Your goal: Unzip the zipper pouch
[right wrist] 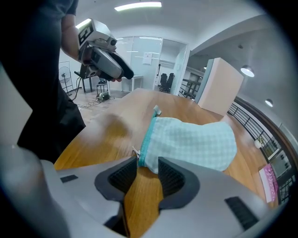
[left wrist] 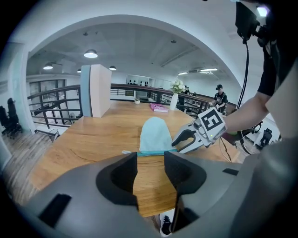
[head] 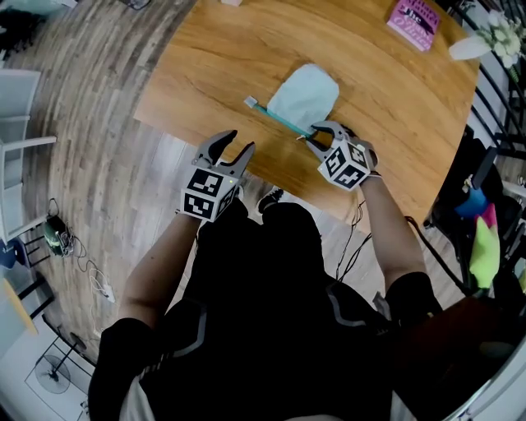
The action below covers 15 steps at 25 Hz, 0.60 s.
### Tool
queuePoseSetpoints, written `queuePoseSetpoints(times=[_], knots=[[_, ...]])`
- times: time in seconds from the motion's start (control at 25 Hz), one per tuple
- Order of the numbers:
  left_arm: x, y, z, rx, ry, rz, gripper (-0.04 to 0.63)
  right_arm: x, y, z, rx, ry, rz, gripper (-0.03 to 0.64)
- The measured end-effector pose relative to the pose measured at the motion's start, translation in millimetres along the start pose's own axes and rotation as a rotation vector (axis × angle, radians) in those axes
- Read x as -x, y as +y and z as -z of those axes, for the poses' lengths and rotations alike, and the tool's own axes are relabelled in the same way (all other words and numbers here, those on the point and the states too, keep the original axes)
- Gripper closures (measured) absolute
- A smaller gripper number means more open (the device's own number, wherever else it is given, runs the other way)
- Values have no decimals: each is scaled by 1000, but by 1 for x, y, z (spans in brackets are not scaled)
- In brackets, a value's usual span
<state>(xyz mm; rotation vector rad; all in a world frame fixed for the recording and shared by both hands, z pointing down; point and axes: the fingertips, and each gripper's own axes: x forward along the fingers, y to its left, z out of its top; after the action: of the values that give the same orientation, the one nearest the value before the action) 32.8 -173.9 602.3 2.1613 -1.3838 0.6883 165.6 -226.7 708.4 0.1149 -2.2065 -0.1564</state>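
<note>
A pale blue checked zipper pouch (head: 304, 96) lies flat on the wooden table (head: 386, 107). Its teal zipper (head: 281, 119) runs along the near edge. My right gripper (head: 315, 136) is at the zipper's right end. In the right gripper view the pouch's corner (right wrist: 150, 160) and a small zipper pull (right wrist: 135, 151) lie between the fingertips of the right gripper (right wrist: 148, 163), whose jaws stand a little apart around them. My left gripper (head: 238, 141) hovers open and holds nothing, just off the table's near edge, well short of the pouch (left wrist: 155, 135).
A pink book (head: 413, 20) lies at the table's far right, and a white vase of flowers (head: 491, 37) stands beside it. A tall white box (left wrist: 95, 90) stands at the table's far end. A chair (head: 16, 148) and cables (head: 90, 275) are on the floor at the left.
</note>
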Motion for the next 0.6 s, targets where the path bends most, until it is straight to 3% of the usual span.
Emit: queuePoseSetpoints(times=[0.12,0.24,0.6], knots=[[-3,-1,-2,-19,4,13,397,-3,1,-3,27,5,0,442],[-7,-1,-3,-26,6,9,397,-4,3,-3,58,12,-8,509],[-8,-8,-7,-59,10,77,397,0,12,-9,2,-32,-66,545]])
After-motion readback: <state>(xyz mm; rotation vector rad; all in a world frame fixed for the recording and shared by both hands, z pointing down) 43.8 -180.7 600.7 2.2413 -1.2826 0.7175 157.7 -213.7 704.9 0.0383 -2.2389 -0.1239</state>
